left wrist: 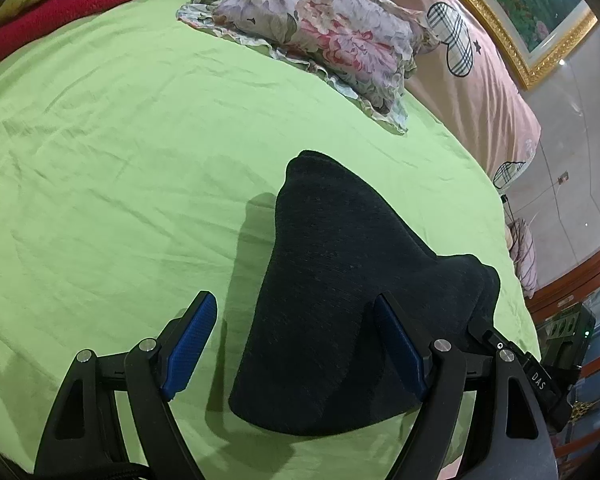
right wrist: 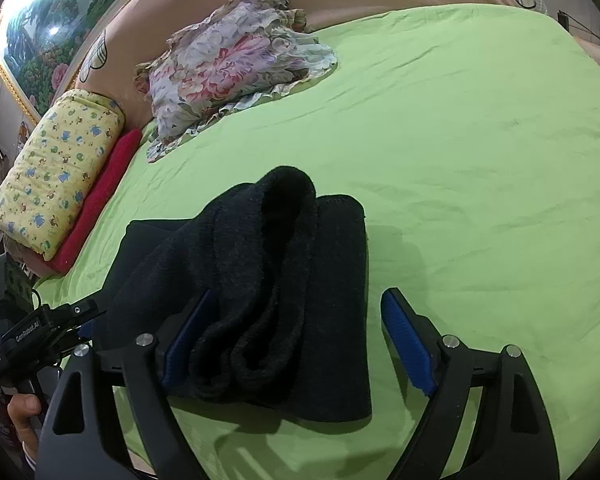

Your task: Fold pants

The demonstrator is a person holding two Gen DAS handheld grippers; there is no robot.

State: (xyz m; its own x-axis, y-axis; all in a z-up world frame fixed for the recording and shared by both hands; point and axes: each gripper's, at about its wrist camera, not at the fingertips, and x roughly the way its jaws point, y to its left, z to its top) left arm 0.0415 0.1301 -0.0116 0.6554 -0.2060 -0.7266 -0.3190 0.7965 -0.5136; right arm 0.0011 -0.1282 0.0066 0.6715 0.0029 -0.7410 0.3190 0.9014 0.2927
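Pants: the dark charcoal knitted pants [left wrist: 340, 300] are lying folded into a thick bundle on the lime-green bed sheet [left wrist: 120, 160], near its front edge.
Left gripper: the left gripper [left wrist: 296, 344] is hovering with jaws spread wide, one blue pad against the bundle, the other clear.
Right gripper: the right gripper [right wrist: 300, 344] is standing wide open astride the bundle, not pressing it.
Background: a floral ruffled pillow [right wrist: 228, 68] is lying towards the far edge.

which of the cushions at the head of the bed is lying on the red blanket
The yellow cartoon-print cushion; it rests on the red blanket, while the floral cushion lies directly on the green sheet.
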